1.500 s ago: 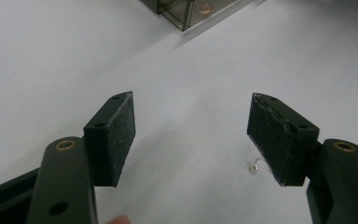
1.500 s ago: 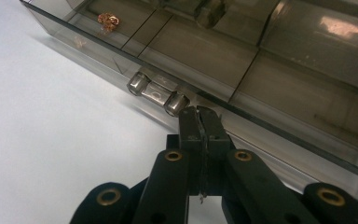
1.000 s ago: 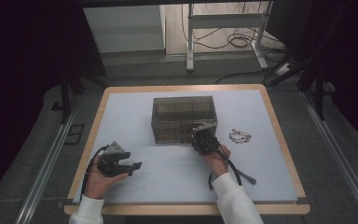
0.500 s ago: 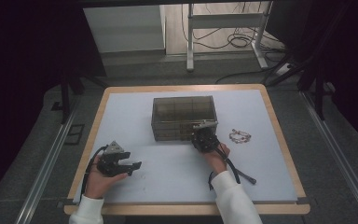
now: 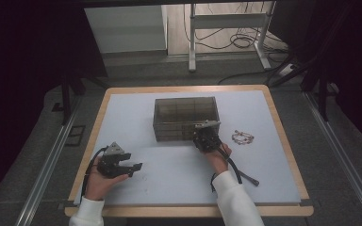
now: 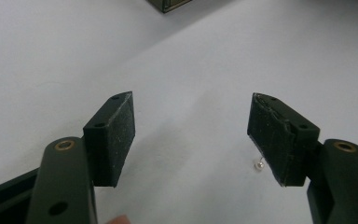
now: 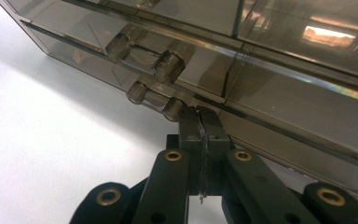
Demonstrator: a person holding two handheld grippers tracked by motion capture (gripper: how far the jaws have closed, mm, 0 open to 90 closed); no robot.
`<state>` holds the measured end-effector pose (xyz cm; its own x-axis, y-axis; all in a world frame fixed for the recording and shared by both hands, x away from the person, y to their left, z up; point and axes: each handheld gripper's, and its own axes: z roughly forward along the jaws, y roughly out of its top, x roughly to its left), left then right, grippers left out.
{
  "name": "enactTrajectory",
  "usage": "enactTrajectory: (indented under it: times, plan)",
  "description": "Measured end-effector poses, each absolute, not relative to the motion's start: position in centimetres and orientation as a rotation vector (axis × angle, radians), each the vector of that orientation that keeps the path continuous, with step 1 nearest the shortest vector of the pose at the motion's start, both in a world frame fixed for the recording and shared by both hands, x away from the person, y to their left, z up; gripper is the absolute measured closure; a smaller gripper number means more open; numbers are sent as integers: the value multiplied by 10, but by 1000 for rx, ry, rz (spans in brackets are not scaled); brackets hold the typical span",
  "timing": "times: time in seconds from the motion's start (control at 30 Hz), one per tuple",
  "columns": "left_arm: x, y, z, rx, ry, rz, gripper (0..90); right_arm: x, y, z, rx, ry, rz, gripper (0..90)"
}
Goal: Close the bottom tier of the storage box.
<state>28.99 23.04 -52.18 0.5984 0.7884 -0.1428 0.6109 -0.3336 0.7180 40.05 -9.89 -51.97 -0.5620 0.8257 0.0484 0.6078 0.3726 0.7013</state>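
A smoky, see-through drawer box [image 5: 185, 117] stands in the middle of the white table top [image 5: 179, 179]. My right gripper [image 5: 201, 133] is shut, and its tips rest against the box's lower front. In the right gripper view the closed gripper [image 7: 200, 122] touches the box [image 7: 279, 93] just beside a round clear knob [image 7: 173, 108]; I see nothing held between the pads. My left gripper [image 5: 133, 161] lies low at the front left, open and with nothing in it. In the left gripper view a tiny pearl stud [image 6: 259, 165] lies on the table by the right pad [image 6: 277, 137] of the open gripper [image 6: 191, 135].
A beaded bracelet [image 5: 242, 137] lies on the table right of the box. The right gripper's black cable [image 5: 240, 174] trails toward the front right. A wooden rim [image 5: 283, 136] frames the table; a metal desk frame [image 5: 226, 28] and floor cables stand beyond it.
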Motion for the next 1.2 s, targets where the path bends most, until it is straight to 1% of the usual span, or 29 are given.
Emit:
enactTrajectory:
  times: [0.4,0.87,0.97,1.03,1.2]
  plan:
    - [290,232,-521,2059,1106,300,324,398,-102,-521,1257,2335,994,891]
    - [289,232,-521,2060,1107,302,323,377,-109,-518,1192,2385,1037,846]
    - [289,232,-521,2060,1106,301,323,371,-109,-518,1171,2403,1042,793]
    - [289,232,-521,2059,1107,301,323,367,-110,-518,1148,2407,1037,701]
    - [289,231,-522,2066,1106,302,322,360,-112,-516,1139,2421,1049,542]
